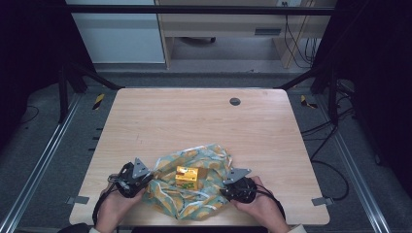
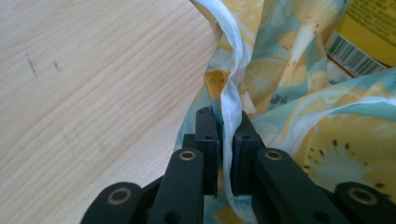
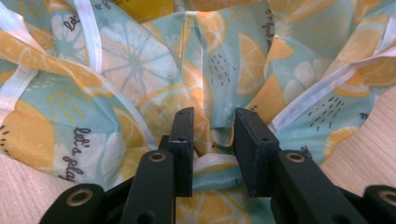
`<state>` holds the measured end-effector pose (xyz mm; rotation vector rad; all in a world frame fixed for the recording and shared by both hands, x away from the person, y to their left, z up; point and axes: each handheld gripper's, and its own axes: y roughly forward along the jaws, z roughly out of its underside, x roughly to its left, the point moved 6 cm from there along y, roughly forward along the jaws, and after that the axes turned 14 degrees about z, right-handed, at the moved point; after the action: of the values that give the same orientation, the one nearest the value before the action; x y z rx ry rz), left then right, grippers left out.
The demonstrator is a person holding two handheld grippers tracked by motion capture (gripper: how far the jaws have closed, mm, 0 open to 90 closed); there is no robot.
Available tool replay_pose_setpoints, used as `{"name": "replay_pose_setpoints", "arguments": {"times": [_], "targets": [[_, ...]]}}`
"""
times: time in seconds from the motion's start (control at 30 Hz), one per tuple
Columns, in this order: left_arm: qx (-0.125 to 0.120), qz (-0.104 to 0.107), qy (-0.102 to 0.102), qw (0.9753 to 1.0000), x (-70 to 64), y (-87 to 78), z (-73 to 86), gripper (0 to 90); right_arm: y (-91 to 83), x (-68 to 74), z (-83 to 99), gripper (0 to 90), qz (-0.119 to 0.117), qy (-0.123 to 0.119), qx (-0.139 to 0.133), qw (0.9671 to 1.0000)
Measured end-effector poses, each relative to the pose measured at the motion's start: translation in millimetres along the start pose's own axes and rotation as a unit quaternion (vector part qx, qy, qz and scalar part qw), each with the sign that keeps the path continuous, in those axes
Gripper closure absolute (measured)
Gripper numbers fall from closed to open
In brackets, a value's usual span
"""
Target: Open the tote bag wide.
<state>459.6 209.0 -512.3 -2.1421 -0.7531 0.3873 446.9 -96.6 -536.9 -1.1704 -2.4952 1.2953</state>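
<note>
Lemon-print cloth bunched around yellow box, left gripper pinching its hem, right gripper fingers apart.

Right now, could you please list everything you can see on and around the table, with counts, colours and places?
Lemon-print teal and yellow cloth: one, crumpled at the table's near edge, between the grippers.
Yellow box: one, sitting on the cloth's middle.
Light wooden table: one, with a dark round grommet near its far edge.
Pale wooden desk: one, on the floor beyond.
Left gripper: black, shut on the cloth's white hem.
Right gripper: black, jaws apart around a fold of the cloth.
Hands: two, at the near edge.
</note>
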Motion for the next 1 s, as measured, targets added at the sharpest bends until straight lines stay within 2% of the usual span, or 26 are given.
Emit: {"name": "replay_pose_setpoints", "arguments": {"times": [0.07, 0.13, 0.2, 0.23, 0.27, 0.33, 0.37, 0.43, 0.5, 0.57, 0.67, 0.8, 0.9, 0.97, 1.0], "targets": [[-0.008, 0.002, 0.000, 1.0000, -3.6, -3.3, -0.1, 80.7, -0.9, -0.5, 0.0, 66.4, 0.000, -0.001, 0.000, 1.0000], [-0.023, -0.002, 0.002, 0.9997, -7.1, -7.7, -2.9, 74.3, -4.6, -1.7, -2.9, 59.9, 0.000, 0.010, -0.012, 0.9999], [-0.041, -0.009, 0.002, 0.9991, -9.4, -14.0, -7.6, 63.7, -9.6, -4.8, -8.2, 53.3, 0.009, 0.015, -0.027, 0.9995], [-0.059, -0.013, -0.007, 0.9982, -9.9, -16.2, -10.5, 56.1, -12.1, -6.7, -11.3, 49.7, 0.016, 0.019, -0.035, 0.9991], [-0.065, -0.014, -0.011, 0.9977, -9.8, -18.8, -12.2, 50.6, -14.8, -8.5, -14.1, 46.5, 0.020, 0.023, -0.043, 0.9986], [-0.086, -0.018, -0.012, 0.9961, -9.2, -24.2, -16.4, 42.8, -20.8, -12.4, -19.0, 40.3, 0.033, 0.031, -0.059, 0.9973], [-0.097, -0.019, -0.016, 0.9950, -8.4, -27.0, -18.5, 37.8, -22.5, -14.2, -20.1, 38.0, 0.036, 0.031, -0.061, 0.9970], [-0.134, -0.009, -0.030, 0.9906, -8.4, -33.3, -23.9, 29.2, -27.5, -20.3, -22.6, 32.6, 0.046, 0.039, -0.067, 0.9959], [-0.152, 0.001, -0.037, 0.9876, -9.3, -37.1, -27.1, 23.4, -30.8, -25.9, -24.3, 27.1, 0.055, 0.046, -0.075, 0.9946], [-0.161, 0.001, -0.036, 0.9862, -9.6, -41.0, -30.5, 19.4, -35.0, -32.6, -26.9, 23.5, 0.061, 0.063, -0.083, 0.9927], [-0.178, -0.007, -0.039, 0.9832, -7.2, -49.0, -36.7, 15.5, -42.4, -44.2, -32.6, 18.8, 0.071, 0.087, -0.097, 0.9889], [-0.193, -0.020, -0.045, 0.9800, 2.3, -59.8, -41.7, 12.5, -55.4, -65.6, -39.1, 16.7, 0.106, 0.112, -0.116, 0.9812], [-0.201, -0.030, -0.055, 0.9776, 16.1, -68.9, -42.9, 11.5, -67.6, -85.5, -39.9, 15.5, 0.130, 0.144, -0.132, 0.9720], [-0.203, -0.045, -0.062, 0.9763, 30.8, -75.6, -41.7, 11.2, -73.3, -97.2, -39.0, 15.1, 0.142, 0.153, -0.140, 0.9680], [-0.208, -0.049, -0.065, 0.9747, 38.3, -78.3, -41.1, 9.7, -76.3, -105.8, -37.4, 14.3, 0.151, 0.163, -0.141, 0.9646]]}}
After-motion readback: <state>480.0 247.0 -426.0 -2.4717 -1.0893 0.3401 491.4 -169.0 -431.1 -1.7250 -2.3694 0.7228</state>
